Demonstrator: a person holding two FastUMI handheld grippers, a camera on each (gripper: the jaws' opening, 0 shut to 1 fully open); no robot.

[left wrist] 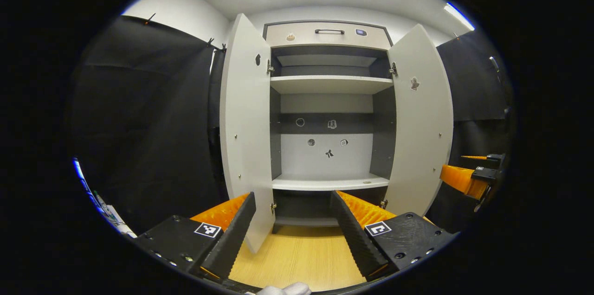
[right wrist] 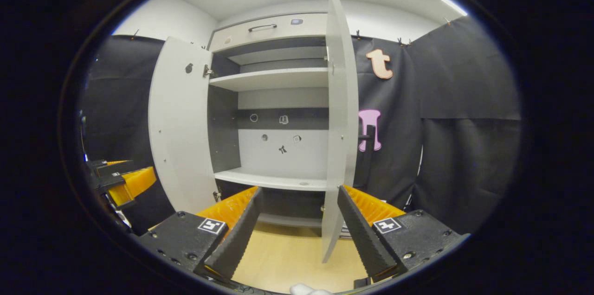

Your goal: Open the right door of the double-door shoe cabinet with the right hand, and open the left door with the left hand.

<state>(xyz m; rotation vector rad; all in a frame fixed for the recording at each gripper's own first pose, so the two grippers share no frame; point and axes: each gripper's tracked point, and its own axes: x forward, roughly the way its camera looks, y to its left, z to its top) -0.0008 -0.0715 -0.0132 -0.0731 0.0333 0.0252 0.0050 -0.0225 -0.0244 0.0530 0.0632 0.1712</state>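
Note:
The shoe cabinet [left wrist: 327, 84] stands ahead with both doors swung wide. In the left gripper view the left door [left wrist: 245, 132] hangs open at the left and the right door [left wrist: 420, 121] at the right. My left gripper [left wrist: 293, 230] is open, a short way back from the cabinet, with the left door's lower edge between its fingers but not touched. In the right gripper view the right door [right wrist: 340, 118] shows edge-on and the left door [right wrist: 178, 123] stands open beyond. My right gripper [right wrist: 297, 227] is open, the right door's bottom edge between its fingers, untouched.
Pale shelves [left wrist: 330, 182] inside the cabinet are bare, with a drawer [left wrist: 327, 34] on top. Wooden floor [left wrist: 297, 258] lies below. Black cloth walls [left wrist: 148, 123] close both sides. The other gripper [left wrist: 473, 176] shows at the right edge of the left gripper view.

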